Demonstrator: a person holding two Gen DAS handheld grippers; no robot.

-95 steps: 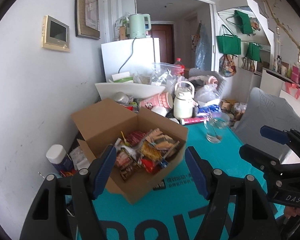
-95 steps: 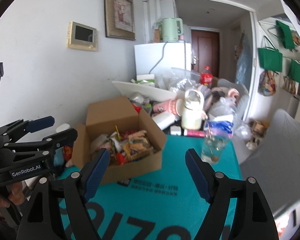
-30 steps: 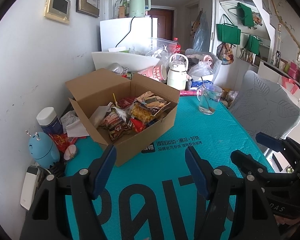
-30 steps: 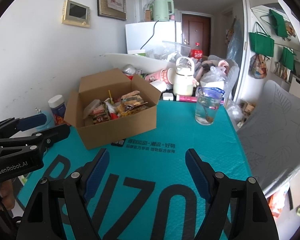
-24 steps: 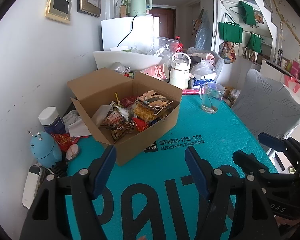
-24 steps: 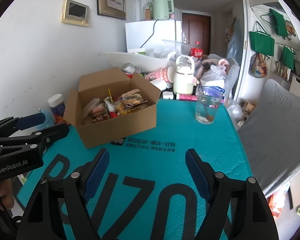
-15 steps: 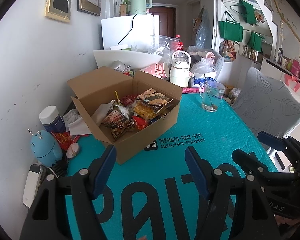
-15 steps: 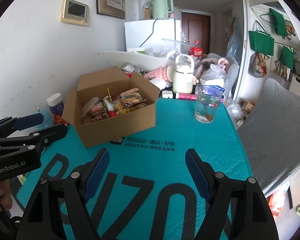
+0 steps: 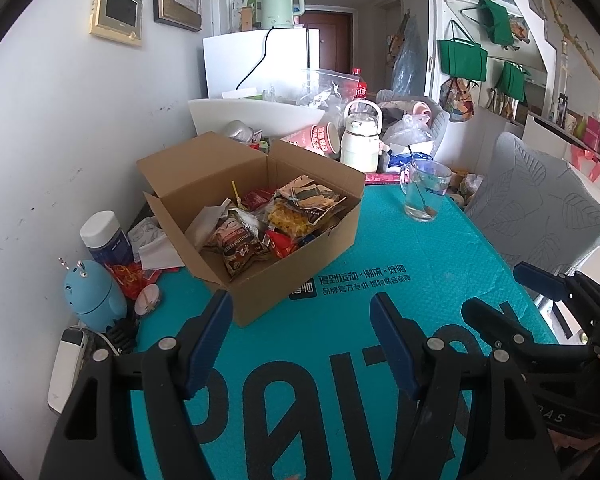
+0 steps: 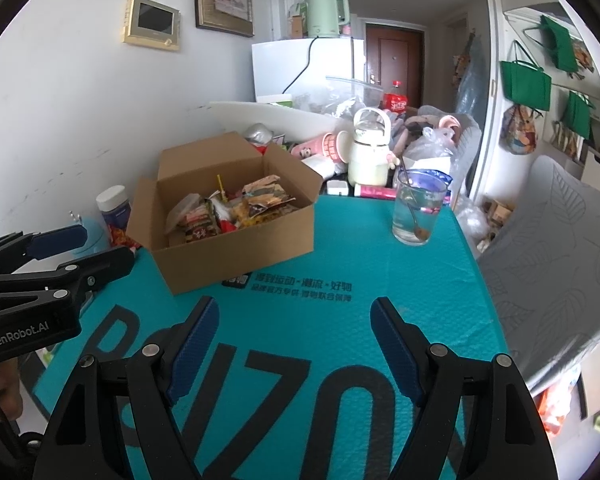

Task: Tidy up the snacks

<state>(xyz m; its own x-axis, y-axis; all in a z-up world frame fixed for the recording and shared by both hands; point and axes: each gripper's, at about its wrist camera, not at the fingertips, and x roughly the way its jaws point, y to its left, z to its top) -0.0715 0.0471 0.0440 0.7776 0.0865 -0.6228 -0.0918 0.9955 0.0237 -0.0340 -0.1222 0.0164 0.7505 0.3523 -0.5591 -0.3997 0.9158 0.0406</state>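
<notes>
- Step in hand: judged as either the very start or the finish of the sort. The snack packets [image 9: 260, 228] lie heaped inside the open cardboard box [image 9: 300, 276]; none is seen loose on the teal mat [image 9: 380, 248]. I cannot tell which from this moment alone.
- My left gripper [image 9: 300, 344] hovers over the mat, short of the box's near corner, jaws set wide apart, nothing between the blue pads.
- My right gripper [image 10: 292, 340] hangs over bare mat, box ahead and to its left, jaws likewise wide and empty.
- Location of task item: the box sits on the mat's far left part, near the wall, flaps folded outward, rear flap standing up.
- Next move, if sorting is to proceed: bring one gripper forward and down over the box rim, and close on a single packet's edge without dragging neighbours.
- Materials: the box is plain brown corrugated card, matte, sharp-cornered. The packets are crinkled glossy film, mixed red, yellow and brown, irregular and overlapping; likely slippery and light. A thin yellow stick pokes up among them.
- The mat is dimpled, with large dark lettering.
- Hazard noted: a clear glass cup [image 10: 418, 212] holding a spoon stands on the mat to the right, well apart from the box.
</notes>
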